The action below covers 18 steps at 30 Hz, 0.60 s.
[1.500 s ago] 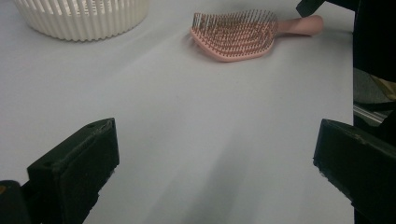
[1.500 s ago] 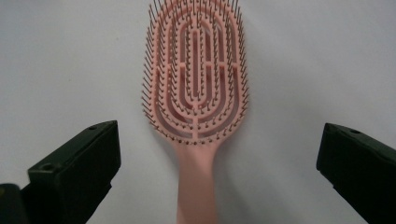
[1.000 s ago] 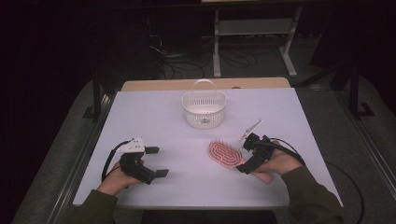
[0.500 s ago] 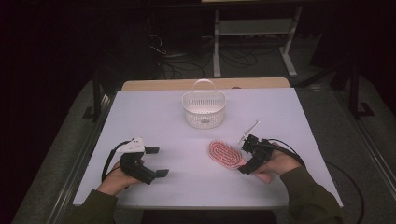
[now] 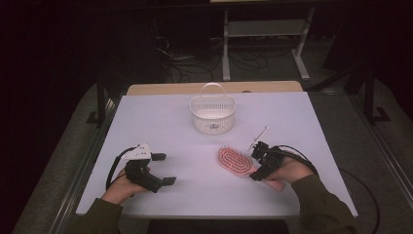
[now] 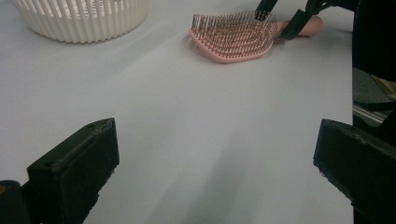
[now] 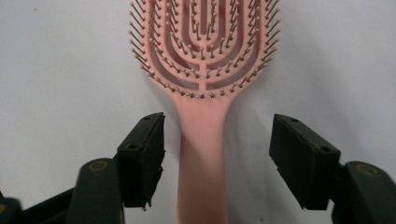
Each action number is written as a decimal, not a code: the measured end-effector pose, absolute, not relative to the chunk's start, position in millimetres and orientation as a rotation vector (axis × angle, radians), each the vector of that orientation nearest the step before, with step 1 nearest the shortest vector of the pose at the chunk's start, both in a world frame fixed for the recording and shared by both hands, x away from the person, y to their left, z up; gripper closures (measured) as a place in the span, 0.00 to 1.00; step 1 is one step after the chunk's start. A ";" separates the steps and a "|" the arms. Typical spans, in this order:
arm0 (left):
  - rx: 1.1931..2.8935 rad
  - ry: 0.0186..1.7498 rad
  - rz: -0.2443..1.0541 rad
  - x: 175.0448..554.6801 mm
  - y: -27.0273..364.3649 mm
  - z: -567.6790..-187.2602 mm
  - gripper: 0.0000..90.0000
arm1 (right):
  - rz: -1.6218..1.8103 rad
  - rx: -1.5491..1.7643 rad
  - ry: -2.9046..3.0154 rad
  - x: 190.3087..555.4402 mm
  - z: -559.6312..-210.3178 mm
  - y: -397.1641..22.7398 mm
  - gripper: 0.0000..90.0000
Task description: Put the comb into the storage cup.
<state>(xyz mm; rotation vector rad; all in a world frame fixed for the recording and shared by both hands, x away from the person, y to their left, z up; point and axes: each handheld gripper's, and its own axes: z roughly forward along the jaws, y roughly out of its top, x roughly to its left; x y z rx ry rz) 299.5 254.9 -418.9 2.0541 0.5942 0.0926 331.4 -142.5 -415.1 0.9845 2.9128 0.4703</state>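
White desk (image 5: 160, 122) in a dark room: pink hairbrush (image 7: 203, 70) lies bristles-up with its handle between the right tongs (image 7: 217, 156), which have just been closing but aren't touching yet, probably lining up a grab, while the left tongs (image 6: 219, 177) sit spread, well off.

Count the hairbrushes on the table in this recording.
1. The pink hairbrush lies bristles-up on the white table, right of centre, its handle between the open jaws of the right gripper.
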 end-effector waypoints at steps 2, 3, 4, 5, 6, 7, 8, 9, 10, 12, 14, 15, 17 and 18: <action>2.054 0.592 0.091 299.6 254.6 -419.0 0.00 | 0.465 0.981 2.918 331.4 -415.4 -142.0 0.43; 2.052 0.594 0.091 299.6 254.4 -419.0 0.00 | 0.461 0.977 2.921 331.5 -416.0 -141.7 0.44; 2.052 0.593 0.091 299.5 254.3 -418.9 0.00 | 0.457 0.980 2.922 331.6 -416.2 -141.5 0.45; 2.052 0.593 0.091 299.5 254.2 -418.9 0.00 | 0.452 0.981 2.922 331.9 -416.3 -141.5 0.46; 2.052 0.593 0.090 299.5 254.2 -418.9 0.00 | 0.449 0.982 2.922 332.2 -416.5 -141.5 0.47; 2.054 0.592 0.091 299.6 254.3 -419.0 0.00 | 0.444 0.981 2.923 332.4 -416.7 -141.5 0.48; 2.052 0.594 0.090 299.6 254.3 -419.0 0.00 | 0.439 0.981 2.926 332.4 -417.0 -141.5 0.49; 2.052 0.594 0.091 299.6 254.4 -418.9 0.00 | 0.435 0.982 2.927 332.5 -417.2 -141.3 0.50; 2.052 0.593 0.091 299.5 254.4 -418.9 0.00 | 0.435 0.983 2.928 332.6 -417.6 -141.0 0.51; 2.052 0.595 0.091 299.6 254.7 -418.9 0.00 | 0.432 0.978 2.935 332.7 -418.4 -140.3 0.54; 2.052 0.596 0.090 299.5 254.7 -418.9 0.00 | 0.418 0.974 2.938 332.8 -419.1 -139.1 0.56; 2.051 0.596 0.090 299.5 254.7 -418.9 0.00 | 0.410 0.967 2.942 333.0 -419.8 -138.7 0.57; 2.053 0.594 0.090 299.5 254.8 -418.8 0.00 | 0.407 0.959 2.942 333.4 -420.5 -137.6 0.58; 2.051 0.596 0.089 299.5 254.7 -419.0 0.00 | 0.408 0.965 2.943 333.4 -420.2 -137.1 0.60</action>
